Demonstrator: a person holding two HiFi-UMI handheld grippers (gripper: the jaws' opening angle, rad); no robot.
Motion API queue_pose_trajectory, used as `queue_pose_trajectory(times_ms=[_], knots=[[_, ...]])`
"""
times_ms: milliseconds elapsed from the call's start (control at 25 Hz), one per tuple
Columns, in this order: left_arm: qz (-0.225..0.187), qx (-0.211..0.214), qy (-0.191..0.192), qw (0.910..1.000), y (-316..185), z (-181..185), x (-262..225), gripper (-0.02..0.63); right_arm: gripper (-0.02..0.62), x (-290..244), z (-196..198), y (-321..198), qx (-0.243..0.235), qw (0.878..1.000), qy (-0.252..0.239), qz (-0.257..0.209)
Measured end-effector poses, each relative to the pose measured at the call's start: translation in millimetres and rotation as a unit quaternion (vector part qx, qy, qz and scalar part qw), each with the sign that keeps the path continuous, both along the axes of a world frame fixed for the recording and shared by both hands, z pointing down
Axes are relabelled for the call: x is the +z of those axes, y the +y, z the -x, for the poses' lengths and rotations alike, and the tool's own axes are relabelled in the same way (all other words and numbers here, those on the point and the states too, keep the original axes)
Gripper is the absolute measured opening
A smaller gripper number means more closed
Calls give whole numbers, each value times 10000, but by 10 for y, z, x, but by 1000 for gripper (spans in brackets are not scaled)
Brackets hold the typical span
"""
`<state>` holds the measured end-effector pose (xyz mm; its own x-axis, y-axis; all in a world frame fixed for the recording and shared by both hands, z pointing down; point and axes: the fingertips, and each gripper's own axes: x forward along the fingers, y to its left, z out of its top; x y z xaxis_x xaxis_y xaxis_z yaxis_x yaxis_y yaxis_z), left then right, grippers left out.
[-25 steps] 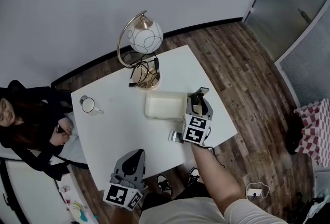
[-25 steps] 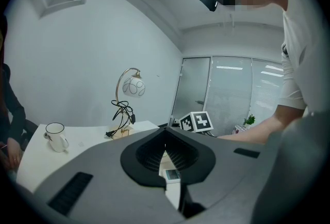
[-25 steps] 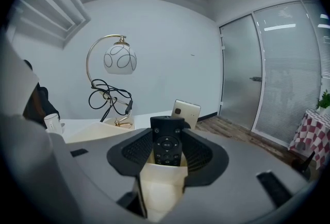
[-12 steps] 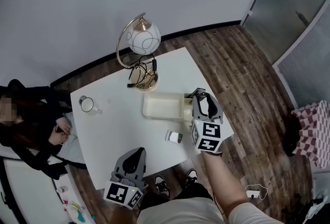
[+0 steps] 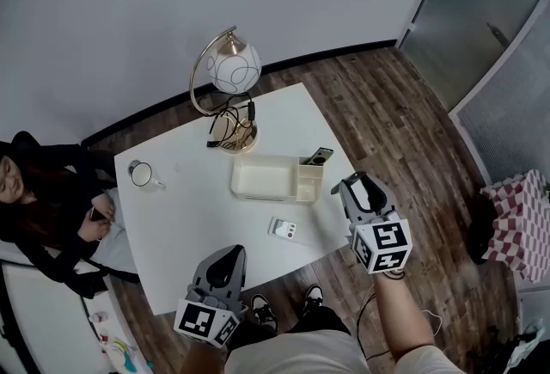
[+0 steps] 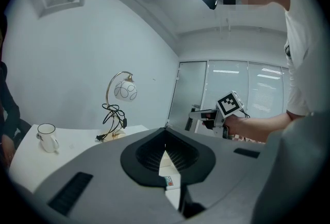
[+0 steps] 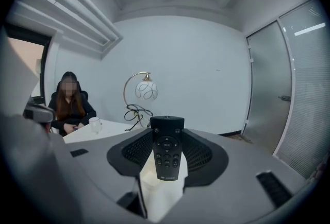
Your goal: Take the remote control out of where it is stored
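A black remote stands upright in the end compartment of a white box on the white table. In the right gripper view that black remote shows through the gap between the jaws, with the box's white wall under it. My right gripper hangs open and empty beyond the table's right edge, clear of the box. A small white remote lies flat on the table in front of the box; the small white remote also shows in the left gripper view. My left gripper rests shut at the table's near edge.
A gold arc lamp with a round white shade and a tangle of black cable stands behind the box. A white mug sits at the table's left edge. A person in black sits left of the table. Wooden floor surrounds it.
My right gripper has drawn back from the box to the right and toward me, off the table's edge, uncovering the small white remote. The left gripper has stayed put.
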<state>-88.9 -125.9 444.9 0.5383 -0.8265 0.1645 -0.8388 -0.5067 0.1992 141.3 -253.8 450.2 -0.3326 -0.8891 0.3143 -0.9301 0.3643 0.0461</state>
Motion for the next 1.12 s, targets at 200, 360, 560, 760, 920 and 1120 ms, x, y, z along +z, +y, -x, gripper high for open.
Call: queue_pose_trajectory(times_ms=[200,360,560,760,920,1120], knots=[[-20,32,11,10000,24,-79,-17,8,183,368,-164,245,-518,9946,414,803],[-20,67,0,10000,50,-131,-19,8,183,770,-254,399,-788,9822,661,1572],[3,57,-6,10000,76,-149,4,8,183,1306,-275,508,-1101,9549,1137,2511],[41,29,-46,10000,104,-139,32,8,183,1712,-239,460,-1445,9226,1743,3124],[101,-17,-64,9999,125,-102,72,8,183,1794,-126,351,-1600,9142,1869,3220],[145,-65,-68,9999,136,-76,102,8,181,1999,-21,281,-1753,9033,2098,3307]])
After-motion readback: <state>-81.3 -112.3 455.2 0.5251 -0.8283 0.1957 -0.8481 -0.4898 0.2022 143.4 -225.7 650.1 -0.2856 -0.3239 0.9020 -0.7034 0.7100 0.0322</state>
